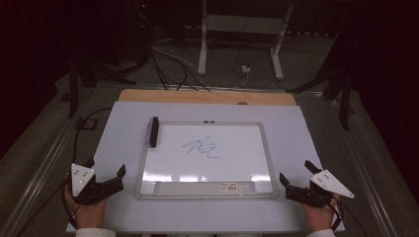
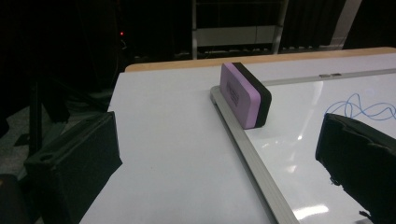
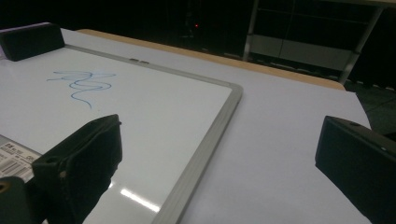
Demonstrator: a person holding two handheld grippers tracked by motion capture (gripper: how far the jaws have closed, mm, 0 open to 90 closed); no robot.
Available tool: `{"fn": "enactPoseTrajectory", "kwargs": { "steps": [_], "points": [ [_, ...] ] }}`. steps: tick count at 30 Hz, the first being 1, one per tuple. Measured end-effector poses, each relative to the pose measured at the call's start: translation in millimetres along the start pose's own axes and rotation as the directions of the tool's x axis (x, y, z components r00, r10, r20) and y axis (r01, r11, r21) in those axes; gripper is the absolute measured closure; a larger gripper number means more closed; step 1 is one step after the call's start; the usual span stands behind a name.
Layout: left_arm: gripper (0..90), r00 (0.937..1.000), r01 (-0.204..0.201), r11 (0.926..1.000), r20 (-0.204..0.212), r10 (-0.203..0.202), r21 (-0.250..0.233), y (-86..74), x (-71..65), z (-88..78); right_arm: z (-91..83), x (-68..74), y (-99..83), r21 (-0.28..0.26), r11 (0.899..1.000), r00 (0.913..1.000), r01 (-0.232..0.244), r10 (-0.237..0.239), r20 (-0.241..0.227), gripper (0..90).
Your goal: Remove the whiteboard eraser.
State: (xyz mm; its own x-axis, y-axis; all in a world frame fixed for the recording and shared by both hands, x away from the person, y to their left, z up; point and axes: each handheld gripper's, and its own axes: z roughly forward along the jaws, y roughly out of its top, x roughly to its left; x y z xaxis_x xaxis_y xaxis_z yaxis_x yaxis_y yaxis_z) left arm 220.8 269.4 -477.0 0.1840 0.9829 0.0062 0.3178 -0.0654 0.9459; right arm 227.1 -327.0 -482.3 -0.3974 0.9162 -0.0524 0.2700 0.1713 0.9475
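The whiteboard (image 1: pixel 207 160) lies flat at the middle of the counter (image 1: pixel 296 123), its grey frame complete on all four sides, and serves here as the reference for every position given. An eraser (image 1: pixel 153 132) with a purple body and a black felt face rests on its long edge at the whiteboard's far left corner; in the left gripper view (image 2: pixel 246 95) it sits on the white surface just inside the left frame rail, purple side turned outward. A blue marker scribble (image 1: pixel 201 147) occupies the whiteboard's centre, well apart from the eraser. A white label strip with a barcode (image 1: pixel 237 186) runs along the near edge of the whiteboard. The left gripper (image 1: pixel 109 177) is held by the person's hand just off the whiteboard's near left corner, jaws spread wide with nothing between them (the left gripper view shows the bare counter and the left frame rail in the gap). The right gripper (image 1: pixel 296 174) is held just off the near right corner, jaws likewise wide apart and empty; in its own view (image 3: pixel 219 154) the right frame rail passes between the two black jaws. Neither gripper touches the whiteboard or the eraser.
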Motion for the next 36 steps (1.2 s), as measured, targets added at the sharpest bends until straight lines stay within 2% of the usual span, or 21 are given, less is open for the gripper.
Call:
{"fn": "enactPoseTrajectory", "kwargs": {
  "steps": [3,7,11,15,25,27,32,36],
  "points": [
    [0.6,1.0,-0.002,1.0,-0.009,0.002,0.003,-0.4,0.7,-1.5,-0.8,-1.1,0.0,-0.002,1.0,1.0,-0.006,0.006,0.003,1.2],
    [0.6,0.999,0.043,0.9991,-0.011,-0.043,-0.007,-0.1,4.9,-4.5,-0.6,-1.1,-0.2,-0.002,1.0,0.9999,0.0,0.0,0.015,1.2],
    [0.6,0.9981,0.06,0.9978,-0.01,-0.061,-0.027,5.5,5.4,-7.8,-0.2,-0.4,0.0,-0.004,1.0,0.9998,0.002,-0.002,0.021,1.2],
    [0.6,0.9986,0.051,0.9982,-0.011,-0.051,-0.033,10.6,5.7,-9.7,-1.3,0.0,0.3,-0.009,1.0,0.9998,0.0,0.0,0.021,1.2],
    [0.6,0.9979,0.047,0.9975,-0.042,-0.05,-0.053,25.4,15.8,-10.7,-2.4,-0.1,0.0,-0.009,1.0,0.9997,0.0,0.0,0.026,1.2],
    [0.6,0.9976,0.056,0.9971,-0.038,-0.058,-0.051,29.6,16.6,-8.3,-3.2,0.8,0.4,-0.011,1.0,0.9997,-0.002,0.002,0.024,1.2],
    [0.6,0.9994,0.022,0.9994,-0.027,-0.022,-0.026,40.2,12.9,1.9,-6.1,3.1,0.8,-0.016,1.0,0.9991,0.02,-0.019,0.038,1.2],
    [0.6,0.9999,0.013,0.9998,-0.009,-0.013,-0.014,45.6,10.6,11.8,-7.7,1.0,-0.2,-0.016,1.0,0.9988,0.009,-0.008,0.048,1.1]
  ]
}}
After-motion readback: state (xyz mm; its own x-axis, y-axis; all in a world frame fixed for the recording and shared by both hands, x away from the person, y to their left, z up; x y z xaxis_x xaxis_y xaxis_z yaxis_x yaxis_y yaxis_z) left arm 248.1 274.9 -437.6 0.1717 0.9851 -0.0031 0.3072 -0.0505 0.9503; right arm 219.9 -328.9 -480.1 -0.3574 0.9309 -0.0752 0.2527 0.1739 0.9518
